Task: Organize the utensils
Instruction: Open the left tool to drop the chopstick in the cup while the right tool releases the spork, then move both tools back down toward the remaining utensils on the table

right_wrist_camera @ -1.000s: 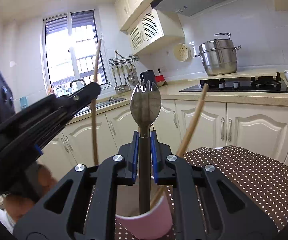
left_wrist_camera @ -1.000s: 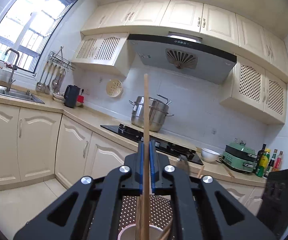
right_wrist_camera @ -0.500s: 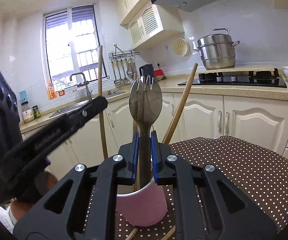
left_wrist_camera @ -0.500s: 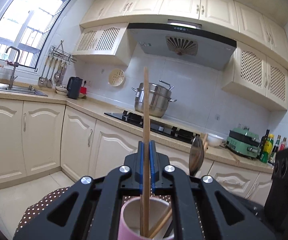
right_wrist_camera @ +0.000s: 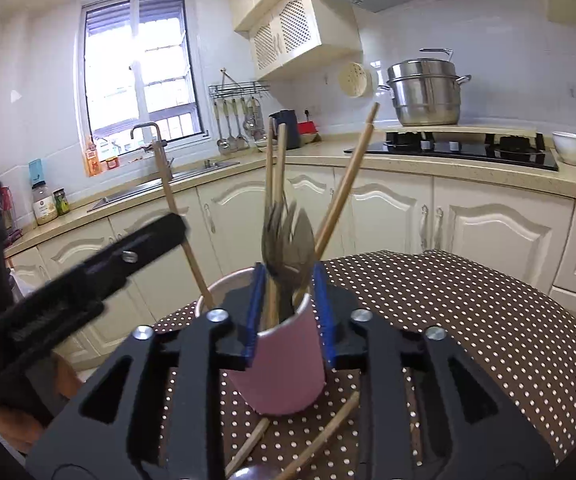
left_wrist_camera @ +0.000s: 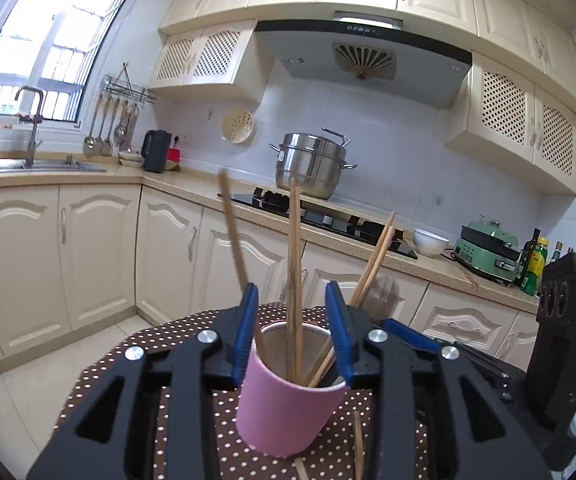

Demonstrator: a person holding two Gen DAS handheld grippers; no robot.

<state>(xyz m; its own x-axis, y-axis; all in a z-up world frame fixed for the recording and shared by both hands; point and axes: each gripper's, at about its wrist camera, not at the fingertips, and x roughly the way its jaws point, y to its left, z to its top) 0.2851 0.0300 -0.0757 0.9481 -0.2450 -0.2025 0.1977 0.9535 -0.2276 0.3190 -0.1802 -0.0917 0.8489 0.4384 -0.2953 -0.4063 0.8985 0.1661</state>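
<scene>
Item: pink cup (left_wrist_camera: 284,404) on dotted cloth of desk (right_wrist_camera: 468,304); holds wooden chopsticks (left_wrist_camera: 295,272) and a metal spork (right_wrist_camera: 287,236), blurred, prob. just dropped in.

My left hand-held gripper (left_wrist_camera: 293,320): jaws opening, chopstick loose between them, not pinched. My right hand-held gripper (right_wrist_camera: 286,304): jaws opening, spork free between them.

Loose chopsticks (right_wrist_camera: 320,436) lie on the cloth by cup base.

Handling, est.: chopsticks light, stiff, thin, apt to roll; take mid-shaft. Spork smooth, slippery; take by handle. Cup light, could tip.

Labels: none legible.
</scene>
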